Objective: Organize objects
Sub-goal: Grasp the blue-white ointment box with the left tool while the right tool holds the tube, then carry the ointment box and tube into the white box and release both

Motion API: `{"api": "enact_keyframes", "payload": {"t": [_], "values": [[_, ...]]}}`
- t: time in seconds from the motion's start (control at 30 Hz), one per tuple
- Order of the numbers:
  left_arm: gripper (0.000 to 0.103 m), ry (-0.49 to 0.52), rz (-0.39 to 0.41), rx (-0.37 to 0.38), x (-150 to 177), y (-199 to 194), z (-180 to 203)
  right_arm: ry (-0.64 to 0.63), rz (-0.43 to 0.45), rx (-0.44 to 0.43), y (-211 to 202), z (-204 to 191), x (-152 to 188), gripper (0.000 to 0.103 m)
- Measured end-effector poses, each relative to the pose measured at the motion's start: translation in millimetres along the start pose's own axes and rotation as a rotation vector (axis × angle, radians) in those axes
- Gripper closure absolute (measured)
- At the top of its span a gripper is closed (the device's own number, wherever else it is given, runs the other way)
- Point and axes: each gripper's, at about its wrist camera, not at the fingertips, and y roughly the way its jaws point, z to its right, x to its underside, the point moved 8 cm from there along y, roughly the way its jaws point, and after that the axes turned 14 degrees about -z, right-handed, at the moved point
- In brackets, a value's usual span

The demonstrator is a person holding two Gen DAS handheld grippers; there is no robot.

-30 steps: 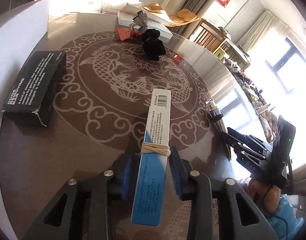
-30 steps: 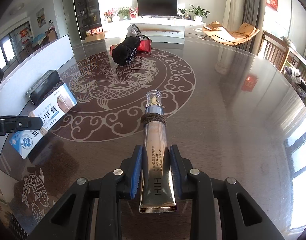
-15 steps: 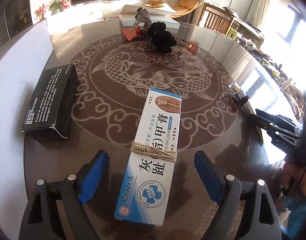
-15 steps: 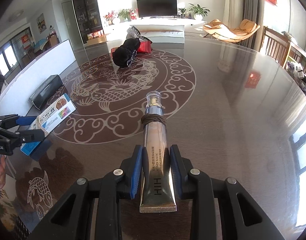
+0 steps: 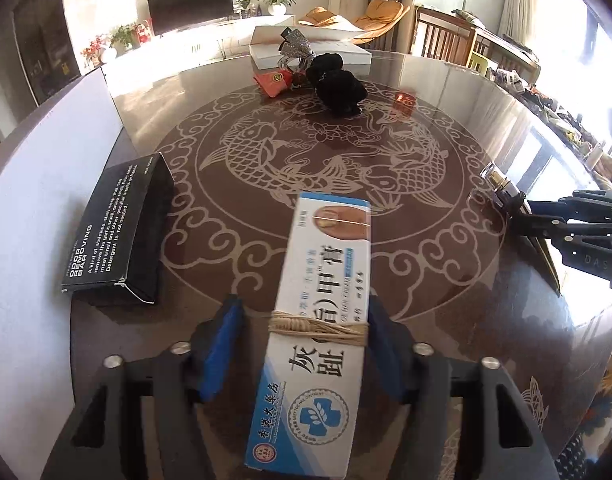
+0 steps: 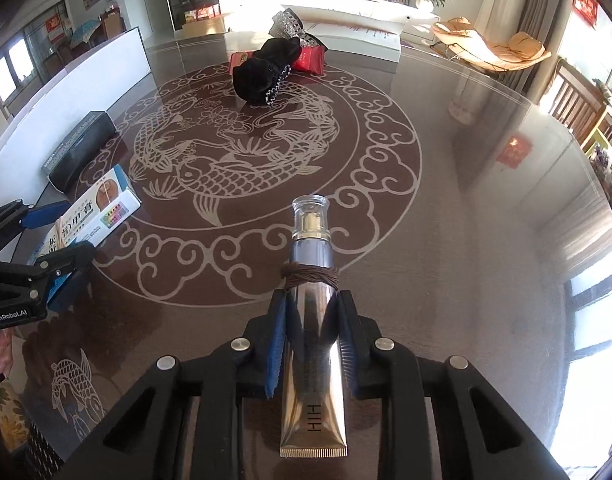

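A white-and-blue ointment box with a tan band around it lies flat on the brown table, seen also in the right wrist view. My left gripper straddles it at the band and its jaws are closing. The right pad is at the box's edge and a gap shows at the left pad. My right gripper is shut on a metallic tube with a clear cap and a brown band, held above the table. In the left wrist view the tube shows at the right edge.
A black box lies to the left of the ointment box beside a white board. At the far side are a black cloth bundle, a red packet and a white flat box.
The ointment box went from gripped on edge to lying flat. The left jaws opened wide, then narrowed around its broad face. The right gripper shifted with the tube still in it.
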Motion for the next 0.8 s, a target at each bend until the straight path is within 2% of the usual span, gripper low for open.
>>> {"api": "enact_keyframes", "payload": {"t": [0.07, 0.17, 0.27, 0.4, 0.5, 0.6, 0.67, 0.8], "values": [[0.060, -0.023, 0.011, 0.023, 6.0, -5.0, -3.4, 0.004, 0.007, -0.007, -8.2, -2.6, 2.4, 0.078], [0.060, -0.101, 0.085, 0.099, 15.3, -28.9, -11.7, 0.018, 0.061, -0.076, -38.1, -13.3, 0.3, 0.078], [0.060, -0.161, 0.193, 0.178, 21.5, -76.4, -21.0, 0.000, 0.122, -0.146, -75.6, -39.7, -12.9, 0.078], [0.060, -0.225, 0.328, 0.206, 31.1, -149.8, -60.1, -0.070, 0.205, -0.265, -125.0, -106.4, -42.6, 0.078], [0.060, -0.273, 0.367, 0.135, 44.9, -189.7, -113.8, -0.139, 0.257, -0.388, -157.5, -175.6, -61.3, 0.078], [0.060, -0.356, 0.349, 0.012, 66.2, -205.8, -182.2, -0.221, 0.262, -0.517, -176.0, -255.4, -72.2, 0.078], [0.060, -0.430, 0.299, -0.057, 82.3, -201.5, -228.5, -0.280, 0.242, -0.573, -177.0, -309.3, -74.7, 0.078], [0.056, -0.566, 0.169, -0.151, 110.0, -170.4, -300.3, -0.375, 0.184, -0.586, -155.5, -395.6, -75.6, 0.077]]}}
